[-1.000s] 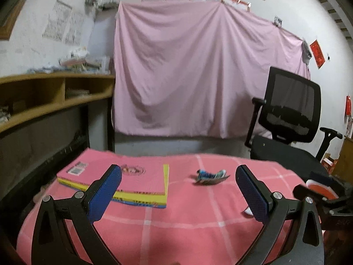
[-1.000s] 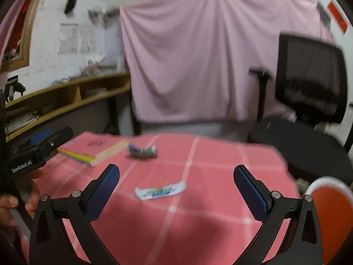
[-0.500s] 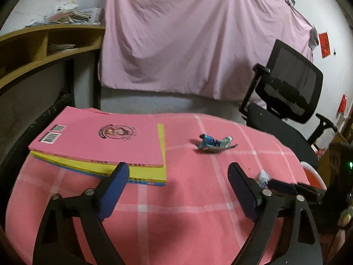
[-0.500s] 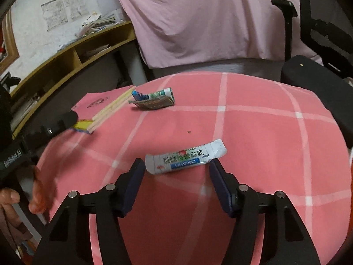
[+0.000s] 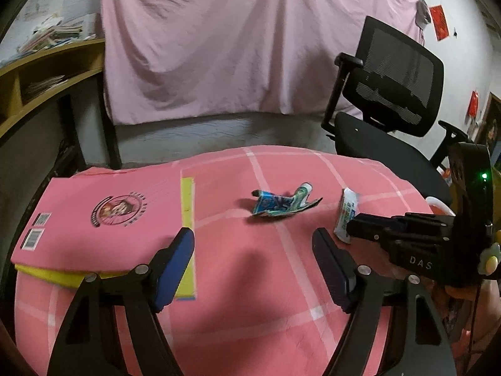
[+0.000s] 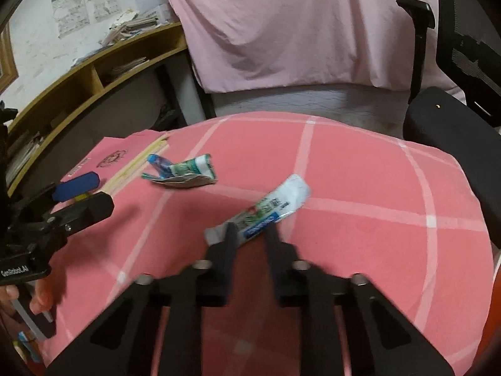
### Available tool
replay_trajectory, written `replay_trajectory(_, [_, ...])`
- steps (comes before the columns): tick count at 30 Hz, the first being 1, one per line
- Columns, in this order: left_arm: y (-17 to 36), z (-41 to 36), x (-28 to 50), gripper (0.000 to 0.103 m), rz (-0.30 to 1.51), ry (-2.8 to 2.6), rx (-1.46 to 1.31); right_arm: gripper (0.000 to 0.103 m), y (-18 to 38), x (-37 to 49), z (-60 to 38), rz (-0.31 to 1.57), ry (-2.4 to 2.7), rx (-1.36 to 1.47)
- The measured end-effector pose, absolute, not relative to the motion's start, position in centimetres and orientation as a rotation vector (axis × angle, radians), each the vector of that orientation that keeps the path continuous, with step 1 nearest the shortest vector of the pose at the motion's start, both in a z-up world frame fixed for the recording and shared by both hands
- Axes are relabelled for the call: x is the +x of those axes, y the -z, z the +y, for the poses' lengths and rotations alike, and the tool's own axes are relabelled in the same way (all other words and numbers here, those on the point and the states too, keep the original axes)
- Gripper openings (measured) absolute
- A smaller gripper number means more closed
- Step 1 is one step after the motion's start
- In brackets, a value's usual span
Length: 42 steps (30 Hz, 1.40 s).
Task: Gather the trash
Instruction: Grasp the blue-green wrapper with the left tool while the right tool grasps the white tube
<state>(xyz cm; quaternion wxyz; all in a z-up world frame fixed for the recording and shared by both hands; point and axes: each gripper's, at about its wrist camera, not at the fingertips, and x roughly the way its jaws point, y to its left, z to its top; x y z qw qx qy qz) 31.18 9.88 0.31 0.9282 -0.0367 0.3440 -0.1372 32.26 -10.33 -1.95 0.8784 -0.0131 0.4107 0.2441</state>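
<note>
A white snack wrapper point(image 6: 272, 206) with green and blue print lies on the pink checked tablecloth point(image 6: 360, 181). My right gripper point(image 6: 250, 235) is closed around its near end, lifting it slightly. The wrapper also shows in the left wrist view point(image 5: 346, 213), at the tip of the right gripper point(image 5: 353, 227). A crumpled blue-green wrapper point(image 5: 281, 202) lies mid-table, also in the right wrist view point(image 6: 180, 172). My left gripper point(image 5: 253, 260) is open and empty, hovering short of that crumpled wrapper.
A stack of pink and yellow books point(image 5: 103, 219) lies at the table's left. A black office chair point(image 5: 394, 100) stands behind the table at right. A wooden shelf point(image 6: 94, 78) runs along the left wall. An orange and white container point(image 5: 438, 203) sits by the table's right edge.
My right gripper has come down and closed on the white wrapper, which has turned and lifted. My left gripper has moved forward toward the crumpled wrapper and narrowed a little.
</note>
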Motion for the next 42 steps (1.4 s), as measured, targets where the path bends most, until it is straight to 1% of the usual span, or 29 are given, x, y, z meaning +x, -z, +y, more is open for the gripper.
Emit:
replay_trajectory(2, [-0.3, 9.5, 31.6, 0.072, 0.707, 0.295, -0.069, 0.009, 1.9, 32.1, -10.6, 0.852, -0.506, -0.037])
replay_trajectory(5, [-0.4, 8.8, 32.4, 0.072, 0.705, 0.307, -0.047, 0.009, 1.7, 31.4, -11.5, 0.824, -0.471, -0.044])
replay_trajectory(12, [0.1, 6.8, 35.2, 0.072, 0.719, 0.33, 0.016, 0.01, 1.5, 31.2, -14.6, 0.777, -0.457, 0.115])
replay_trajectory(19, [0.9, 5.4, 37.6, 0.072, 0.781, 0.372, 0.063, 0.01, 1.8, 31.2, -15.1, 0.785, -0.489, 0.174])
replay_trajectory(20, [1.2, 5.2, 37.7, 0.06, 0.793, 0.379, 0.072, 0.01, 1.8, 31.3, -15.2, 0.787, -0.491, 0.184])
replay_trajectory(21, [1.4, 5.0, 37.8, 0.054, 0.805, 0.386, 0.089, 0.01, 1.9, 31.3, -15.3, 0.786, -0.493, 0.19])
replay_trajectory(22, [1.6, 4.7, 37.8, 0.051, 0.815, 0.384, 0.108, 0.01, 1.8, 31.3, -15.3, 0.785, -0.495, 0.192])
replay_trajectory(23, [1.8, 4.4, 37.8, 0.043, 0.82, 0.375, 0.136, 0.01, 1.8, 31.3, -15.3, 0.785, -0.494, 0.192])
replay_trajectory(24, [2.1, 4.1, 37.8, 0.039, 0.83, 0.37, 0.161, 0.01, 1.8, 31.3, -15.2, 0.784, -0.494, 0.191])
replay_trajectory(31, [2.5, 3.8, 37.0, 0.034, 0.822, 0.361, 0.176, 0.01, 1.9, 31.3, -15.0, 0.786, -0.497, 0.189])
replay_trajectory(36, [2.5, 4.7, 34.3, 0.034, 0.871, 0.289, 0.007, 0.011, 1.8, 31.1, -14.5, 0.793, -0.504, 0.155])
replay_trajectory(37, [2.5, 5.2, 33.5, 0.034, 0.864, 0.272, -0.023, 0.012, 1.8, 31.2, -14.3, 0.796, -0.507, 0.15])
replay_trajectory(39, [2.7, 5.9, 31.9, 0.034, 0.842, 0.227, -0.063, 0.018, 1.8, 31.3, -14.0, 0.804, -0.524, 0.151])
replay_trajectory(40, [2.7, 6.3, 31.1, 0.034, 0.819, 0.194, -0.071, 0.028, 1.8, 31.4, -13.8, 0.807, -0.537, 0.161])
replay_trajectory(41, [2.7, 6.7, 30.5, 0.034, 0.803, 0.167, -0.086, 0.031, 1.7, 31.5, -13.7, 0.808, -0.545, 0.171])
replay_trajectory(42, [2.5, 7.1, 30.2, 0.034, 0.795, 0.158, -0.11, 0.031, 1.7, 31.6, -13.5, 0.813, -0.538, 0.174])
